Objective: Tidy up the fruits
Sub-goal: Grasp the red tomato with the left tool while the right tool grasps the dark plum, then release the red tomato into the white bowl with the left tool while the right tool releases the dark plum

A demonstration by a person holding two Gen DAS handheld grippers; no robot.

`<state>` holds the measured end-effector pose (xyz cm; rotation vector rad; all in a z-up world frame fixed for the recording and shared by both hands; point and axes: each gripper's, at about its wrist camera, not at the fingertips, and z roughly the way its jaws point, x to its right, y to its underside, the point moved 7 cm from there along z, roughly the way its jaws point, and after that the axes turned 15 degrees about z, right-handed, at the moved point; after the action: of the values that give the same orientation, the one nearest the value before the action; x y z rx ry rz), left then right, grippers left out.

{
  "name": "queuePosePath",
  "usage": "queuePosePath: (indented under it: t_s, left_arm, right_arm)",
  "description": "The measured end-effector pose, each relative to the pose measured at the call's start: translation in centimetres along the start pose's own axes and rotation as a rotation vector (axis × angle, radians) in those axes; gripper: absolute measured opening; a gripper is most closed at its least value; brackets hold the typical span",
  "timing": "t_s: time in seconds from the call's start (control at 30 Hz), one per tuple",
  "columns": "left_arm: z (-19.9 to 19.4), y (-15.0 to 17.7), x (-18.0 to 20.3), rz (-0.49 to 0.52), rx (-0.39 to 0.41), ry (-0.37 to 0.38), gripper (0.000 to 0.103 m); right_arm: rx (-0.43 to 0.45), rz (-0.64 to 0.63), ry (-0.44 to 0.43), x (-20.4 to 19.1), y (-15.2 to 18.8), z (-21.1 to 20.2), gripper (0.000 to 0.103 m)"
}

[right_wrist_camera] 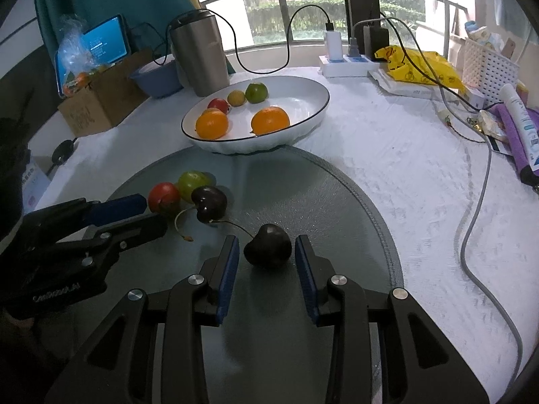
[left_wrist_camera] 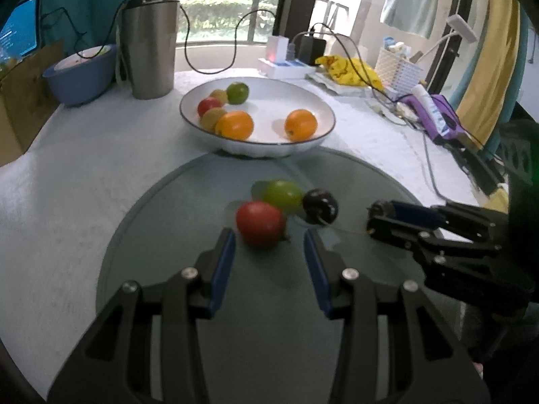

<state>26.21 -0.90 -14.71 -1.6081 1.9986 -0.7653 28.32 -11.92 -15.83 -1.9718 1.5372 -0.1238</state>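
Observation:
A round glass plate (left_wrist_camera: 161,235) (right_wrist_camera: 320,202) lies on the white tablecloth and carries loose fruit. My left gripper (left_wrist_camera: 269,242) (right_wrist_camera: 155,217) is open, and a red fruit (left_wrist_camera: 259,224) (right_wrist_camera: 164,197) lies just ahead of its fingertips, untouched. Behind it sit a green fruit (left_wrist_camera: 283,195) (right_wrist_camera: 193,183) and a dark cherry (left_wrist_camera: 320,206) (right_wrist_camera: 209,203). My right gripper (right_wrist_camera: 266,249) (left_wrist_camera: 372,220) is open around a second dark cherry (right_wrist_camera: 267,250), with thin gaps on both sides. A white bowl (left_wrist_camera: 316,134) (right_wrist_camera: 303,128) beyond the plate holds two oranges and several small fruits.
A steel tumbler (left_wrist_camera: 150,43) and a blue bowl (left_wrist_camera: 81,74) stand at the back left by a cardboard box (right_wrist_camera: 101,104). A power strip (right_wrist_camera: 347,64), cables, a yellow bag (right_wrist_camera: 421,67), a white basket (right_wrist_camera: 488,67) and a purple item (right_wrist_camera: 512,134) crowd the right side.

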Motion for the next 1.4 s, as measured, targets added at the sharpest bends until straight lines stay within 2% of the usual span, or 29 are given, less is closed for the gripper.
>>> queuePosePath:
  t_s: [0.2, 0.33, 0.37, 0.5, 0.93, 1.4]
  left_arm:
    - [0.8, -0.4, -0.4, 0.004, -0.005, 0.006, 0.044]
    - [1.1, -0.5, -0.4, 0.013, -0.007, 0.013, 0.043]
    - [1.2, -0.5, -0.4, 0.013, -0.011, 0.019, 0.038]
    - [1.3, -0.5, -0.3, 0.02, -0.012, 0.021, 0.035]
    - [-0.2, -1.2, -0.3, 0.024, 0.024, 0.018, 0.035]
    - [-1.5, -3.6, -1.1, 0.025, 0.07, 0.002, 0.035]
  right_arm:
    - [-0.001, -0.002, -0.01, 0.1, -0.4, 0.2, 0.036]
    - [0.0, -0.005, -0.013, 0.1, -0.4, 0.1, 0.032]
    - [0.001, -0.004, -0.013, 0.0, -0.5, 0.1, 0.031]
    - [0.004, -0.003, -0.009, 0.0, -0.5, 0.1, 0.031]
    - [0.033, -0.011, -0.002, -0.3, -1.7, -0.9, 0.031]
    - [0.068, -0.026, -0.003, -0.8, -4.1, -1.5, 0.031]
